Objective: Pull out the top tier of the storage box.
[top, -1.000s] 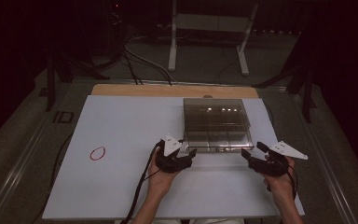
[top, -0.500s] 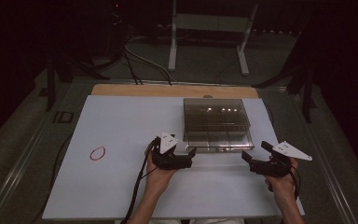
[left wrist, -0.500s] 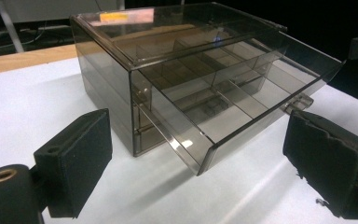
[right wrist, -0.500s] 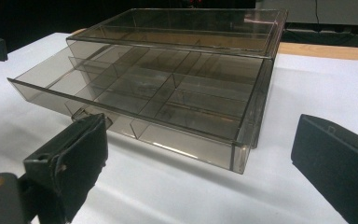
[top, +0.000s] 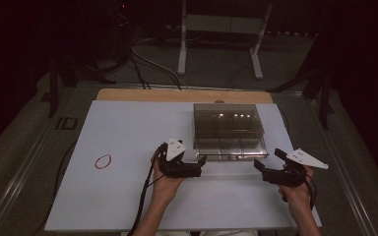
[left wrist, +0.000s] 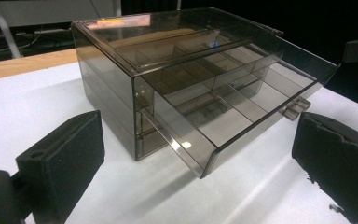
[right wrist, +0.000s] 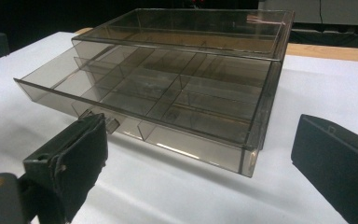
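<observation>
Drawer box [top: 229, 129] of smoky clear plastic sits on the white table sheet [top: 128, 128], toward the far right of it, with its top drawer [left wrist: 242, 100] pulled partway out toward the person; you can see the little dividers inside and, as far as I can tell, the compartments look bare; small handle tab [right wrist: 108, 123] sticks out of the drawer front.

Left gripper [top: 199, 164] hovers just off the drawer's front left corner; jaws have just been opening and now stand wide apart with nothing between them; in the left gripper view the drawer corner sits ahead of the two black pads, not touching either one.

Right gripper [top: 260, 167] hangs near the front right corner; its jaws are spread wide too, having just been opening, and grip nothing; in the right gripper view the drawer front is close ahead, the handle tab just beyond the one pad, apart from it.

Red rubber band [top: 103, 161] lies way off on the left side of the sheet, well apart from everything.
</observation>
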Tool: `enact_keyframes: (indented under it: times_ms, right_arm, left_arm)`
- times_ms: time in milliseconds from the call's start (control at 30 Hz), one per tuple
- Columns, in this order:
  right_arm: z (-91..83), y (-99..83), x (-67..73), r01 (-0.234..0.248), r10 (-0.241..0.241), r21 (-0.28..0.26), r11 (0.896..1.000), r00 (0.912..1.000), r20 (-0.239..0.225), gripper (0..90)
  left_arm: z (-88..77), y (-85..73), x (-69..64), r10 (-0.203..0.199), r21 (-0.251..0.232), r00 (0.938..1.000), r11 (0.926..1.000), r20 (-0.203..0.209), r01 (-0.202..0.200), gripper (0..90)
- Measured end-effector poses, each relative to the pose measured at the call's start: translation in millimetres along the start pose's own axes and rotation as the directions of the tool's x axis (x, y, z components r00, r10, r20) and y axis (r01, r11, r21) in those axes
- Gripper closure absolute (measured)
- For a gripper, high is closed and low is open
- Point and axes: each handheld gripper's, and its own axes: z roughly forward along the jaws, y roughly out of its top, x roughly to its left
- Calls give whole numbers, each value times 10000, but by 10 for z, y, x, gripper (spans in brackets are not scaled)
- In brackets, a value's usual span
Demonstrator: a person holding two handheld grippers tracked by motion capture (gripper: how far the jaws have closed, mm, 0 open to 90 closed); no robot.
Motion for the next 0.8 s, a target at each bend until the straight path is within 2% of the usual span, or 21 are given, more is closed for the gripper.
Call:
enact_keyframes:
  times_ms: [500,800]
  right_arm:
    - [-38,-18,54,68,-69,-169,9998,9999,-87,40]
    - [-88,-48,58,103,-103,-247,9996,9999,9,42]
  left_arm:
    - [-74,44,88,142,-39,9999,9999,-69,-142,40]
    - [-165,80,201,93,-94,9998,9999,-160,-94,41]
